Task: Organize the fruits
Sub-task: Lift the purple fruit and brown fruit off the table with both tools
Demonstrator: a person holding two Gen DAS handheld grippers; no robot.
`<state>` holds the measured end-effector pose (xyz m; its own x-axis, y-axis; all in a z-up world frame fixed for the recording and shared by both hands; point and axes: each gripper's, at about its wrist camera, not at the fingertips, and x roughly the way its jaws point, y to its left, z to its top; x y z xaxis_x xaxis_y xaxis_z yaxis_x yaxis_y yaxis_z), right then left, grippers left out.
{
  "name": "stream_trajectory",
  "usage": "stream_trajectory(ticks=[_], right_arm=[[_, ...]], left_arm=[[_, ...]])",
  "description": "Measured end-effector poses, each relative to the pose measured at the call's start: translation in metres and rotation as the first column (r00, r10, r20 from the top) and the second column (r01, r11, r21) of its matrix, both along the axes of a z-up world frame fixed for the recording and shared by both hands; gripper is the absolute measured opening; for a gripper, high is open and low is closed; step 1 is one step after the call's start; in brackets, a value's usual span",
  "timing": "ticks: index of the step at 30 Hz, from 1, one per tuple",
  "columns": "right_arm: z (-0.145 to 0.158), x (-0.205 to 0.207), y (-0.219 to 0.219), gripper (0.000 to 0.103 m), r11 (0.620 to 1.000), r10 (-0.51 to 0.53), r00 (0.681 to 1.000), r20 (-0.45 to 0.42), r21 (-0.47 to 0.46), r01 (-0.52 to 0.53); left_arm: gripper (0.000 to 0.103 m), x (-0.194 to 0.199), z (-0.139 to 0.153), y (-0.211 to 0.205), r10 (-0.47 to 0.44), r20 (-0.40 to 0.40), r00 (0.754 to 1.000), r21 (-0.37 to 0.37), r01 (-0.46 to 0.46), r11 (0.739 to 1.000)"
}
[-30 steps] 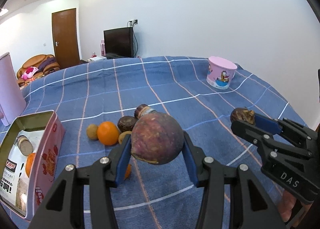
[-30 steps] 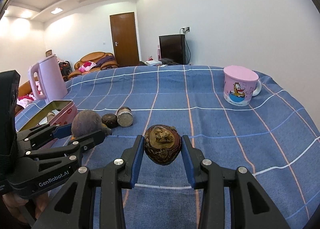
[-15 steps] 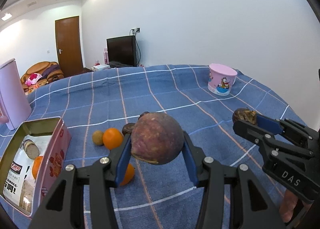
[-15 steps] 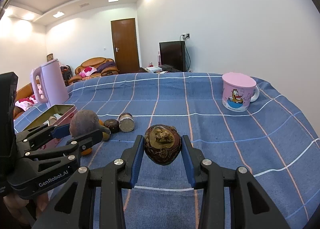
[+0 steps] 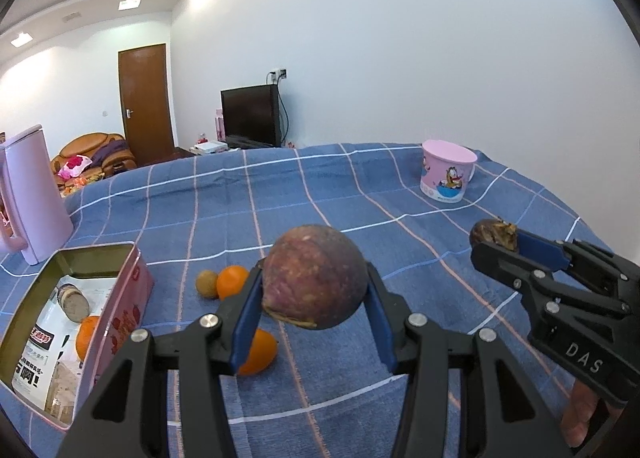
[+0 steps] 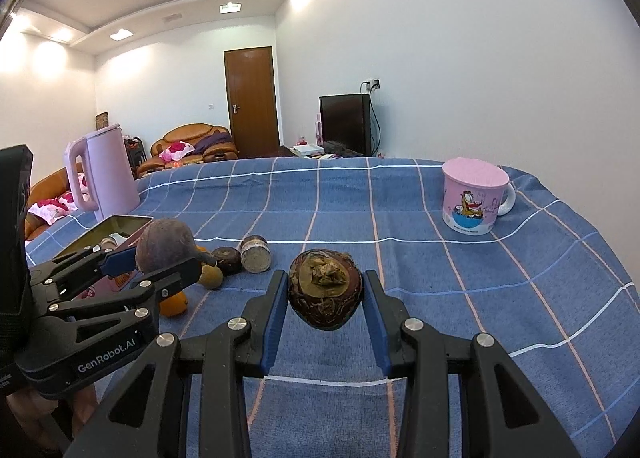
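Observation:
My left gripper (image 5: 314,294) is shut on a large round purple-brown fruit (image 5: 314,276), held above the blue checked cloth. It also shows in the right wrist view (image 6: 166,244). My right gripper (image 6: 325,294) is shut on a dark brown mangosteen (image 6: 325,294), also seen at the right of the left wrist view (image 5: 494,234). Loose on the cloth lie two oranges (image 5: 232,280) (image 5: 258,352), a small kiwi-like fruit (image 5: 206,284), a dark fruit (image 6: 227,260) and a cut-ended brown piece (image 6: 255,254). An open pink tin (image 5: 120,298) at the left holds an orange (image 5: 88,338) and a cut brown piece.
A pink cartoon mug (image 6: 474,197) stands at the back right of the table. A pink kettle (image 6: 102,171) stands at the back left behind the tin. The cloth-covered table drops off at the right and far edges.
Both grippers have risen with their fruits still held. The left wrist view has pulled back, so the loose fruits and tin sit lower and farther away.

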<state>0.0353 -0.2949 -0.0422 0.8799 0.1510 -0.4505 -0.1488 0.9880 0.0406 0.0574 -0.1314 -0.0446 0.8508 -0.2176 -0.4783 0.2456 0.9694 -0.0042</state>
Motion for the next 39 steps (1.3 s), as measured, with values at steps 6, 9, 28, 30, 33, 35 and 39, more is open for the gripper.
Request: stream_trajectory(ticks=[6,9,28,30,33,35,39], right_arm=[[0.002,-0.002,0.000,0.039,1.000,0.000,1.000,0.016,-0.003,0.000],[0.003,-0.005,0.001,0.039,1.000,0.002,0.999,0.032,-0.008,-0.001],[0.009,-0.020,0.006,0.039,0.999,0.014,0.993,0.120,-0.031,-0.010],[0.010,-0.021,0.007,0.039,0.999,0.015,0.992,0.127,-0.032,-0.011],[0.011,-0.022,0.007,0.039,0.999,0.015,0.991,0.136,-0.036,-0.011],[0.011,-0.023,0.008,0.039,0.999,0.015,0.990,0.140,-0.039,-0.010],[0.011,-0.022,0.012,0.039,0.999,0.022,0.990,0.141,-0.040,-0.017]], left_arm=[[0.051,-0.004,0.002,0.001,0.012,0.023,1.000,0.002,-0.012,1.000],[0.051,-0.008,0.003,0.002,0.018,0.040,0.999,0.005,-0.019,1.000],[0.051,-0.020,0.010,0.011,0.051,0.098,0.994,0.004,-0.052,0.999],[0.051,-0.022,0.010,0.012,0.056,0.103,0.993,0.002,-0.057,0.998],[0.051,-0.022,0.010,0.013,0.066,0.109,0.992,0.000,-0.067,0.998],[0.051,-0.023,0.010,0.015,0.075,0.113,0.991,-0.002,-0.075,0.997],[0.051,-0.023,0.010,0.020,0.083,0.112,0.990,-0.005,-0.083,0.997]])
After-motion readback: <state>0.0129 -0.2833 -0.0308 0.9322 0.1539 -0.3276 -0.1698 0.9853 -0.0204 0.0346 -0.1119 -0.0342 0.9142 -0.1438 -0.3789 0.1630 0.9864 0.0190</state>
